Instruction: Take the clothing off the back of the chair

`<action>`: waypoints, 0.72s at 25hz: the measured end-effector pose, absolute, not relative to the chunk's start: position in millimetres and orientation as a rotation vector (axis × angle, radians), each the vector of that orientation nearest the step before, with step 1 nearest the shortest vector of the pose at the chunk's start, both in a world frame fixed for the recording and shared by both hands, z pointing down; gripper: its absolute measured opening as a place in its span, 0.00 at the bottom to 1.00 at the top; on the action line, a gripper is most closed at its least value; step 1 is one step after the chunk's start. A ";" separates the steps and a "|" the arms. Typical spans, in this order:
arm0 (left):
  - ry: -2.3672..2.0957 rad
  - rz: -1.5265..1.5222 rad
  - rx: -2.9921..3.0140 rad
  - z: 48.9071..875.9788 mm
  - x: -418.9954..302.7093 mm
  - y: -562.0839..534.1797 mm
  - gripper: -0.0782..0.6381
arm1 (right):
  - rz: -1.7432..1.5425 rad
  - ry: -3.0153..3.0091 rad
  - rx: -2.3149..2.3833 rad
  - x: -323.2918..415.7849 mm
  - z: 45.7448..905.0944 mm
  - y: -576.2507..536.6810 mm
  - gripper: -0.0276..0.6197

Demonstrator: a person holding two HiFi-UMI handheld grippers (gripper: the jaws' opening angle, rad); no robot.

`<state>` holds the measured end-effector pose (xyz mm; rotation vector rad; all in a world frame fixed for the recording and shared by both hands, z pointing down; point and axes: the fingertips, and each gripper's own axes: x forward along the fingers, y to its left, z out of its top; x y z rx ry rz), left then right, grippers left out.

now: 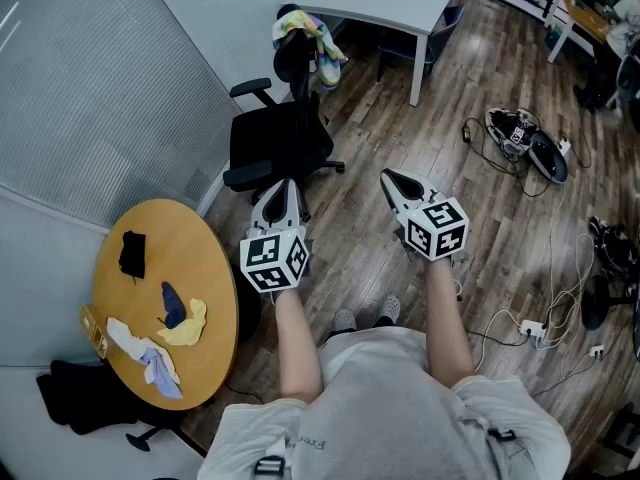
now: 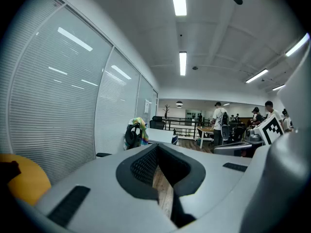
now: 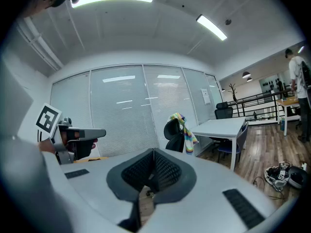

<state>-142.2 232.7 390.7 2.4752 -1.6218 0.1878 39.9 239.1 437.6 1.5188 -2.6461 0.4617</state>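
Note:
A striped, many-coloured piece of clothing (image 1: 308, 36) hangs over the back of a black office chair (image 1: 278, 138) by the glass wall. It also shows as the clothing (image 3: 188, 131) on the chair (image 3: 174, 136) in the right gripper view, and as the clothing (image 2: 140, 130) in the left gripper view. My left gripper (image 1: 280, 195) is shut and empty, near the chair seat's front edge. To its right my right gripper (image 1: 392, 180) is shut and empty over the wood floor. Both are well short of the clothing.
A round yellow table (image 1: 205, 373) with several small cloths stands at my left. A white desk (image 1: 385, 3) with a blue chair (image 1: 412, 46) is beyond the office chair. Cables and a dark object (image 1: 527, 140) lie on the floor at right. People stand far off (image 2: 219, 123).

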 end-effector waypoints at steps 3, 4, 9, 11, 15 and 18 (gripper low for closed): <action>-1.626 0.180 2.475 388.7 -133.6 233.9 0.15 | 0.457 -2.648 1.513 48.1 438.4 241.6 0.08; -1.626 0.181 2.475 388.9 -130.6 234.3 0.15 | 0.456 -2.649 1.510 50.7 439.1 241.8 0.08; -1.637 0.216 2.475 393.8 -115.8 240.9 0.15 | 0.458 -2.666 1.495 63.2 442.3 242.1 0.08; -1.644 0.234 2.477 396.5 -111.2 244.9 0.15 | 0.461 -2.681 1.528 72.2 442.1 241.5 0.08; -1.659 0.278 2.465 403.1 -116.0 246.2 0.15 | 0.524 -2.733 1.541 80.5 446.1 236.3 0.08; -1.694 0.281 2.439 401.3 -129.1 240.6 0.15 | 0.556 -2.741 1.535 81.0 449.1 231.1 0.08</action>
